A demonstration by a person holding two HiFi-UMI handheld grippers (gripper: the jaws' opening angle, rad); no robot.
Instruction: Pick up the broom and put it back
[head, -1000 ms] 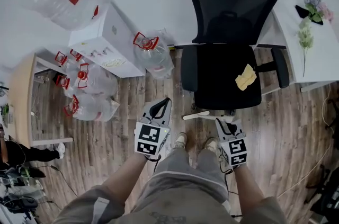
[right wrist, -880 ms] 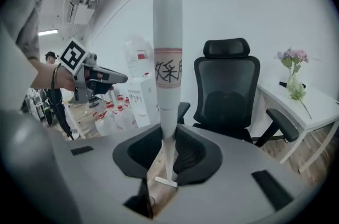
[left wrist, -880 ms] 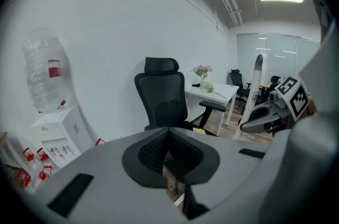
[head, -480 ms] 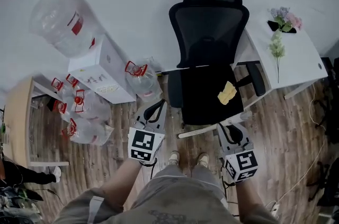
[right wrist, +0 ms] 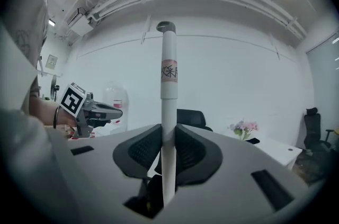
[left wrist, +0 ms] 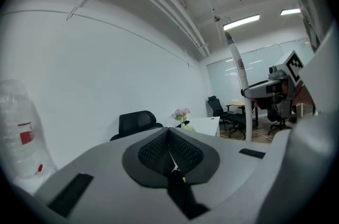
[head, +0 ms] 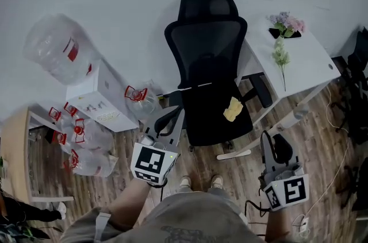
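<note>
The broom shows as a white handle with a label near its capped top. In the right gripper view the handle [right wrist: 168,74] stands upright, and my right gripper [right wrist: 168,130] is shut on it low down. From the head view, the right gripper [head: 275,141] is at the lower right, with the handle's lower part [head: 233,154] running left over the floor by the chair base. The broom's head is hidden. My left gripper [head: 172,116] is held beside the chair, its jaws shut with nothing in them [left wrist: 169,135]. It looks across at the handle [left wrist: 238,72].
A black office chair [head: 210,64] with a yellow cloth [head: 232,110] on its seat stands straight ahead. A white desk [head: 310,64] with flowers [head: 282,35] is at the right. A water dispenser [head: 98,98] and several big bottles [head: 86,138] are at the left.
Both grippers have risen. The right one has moved to the right with the broom handle, which now stands upright. The chair and the floor look farther away.
</note>
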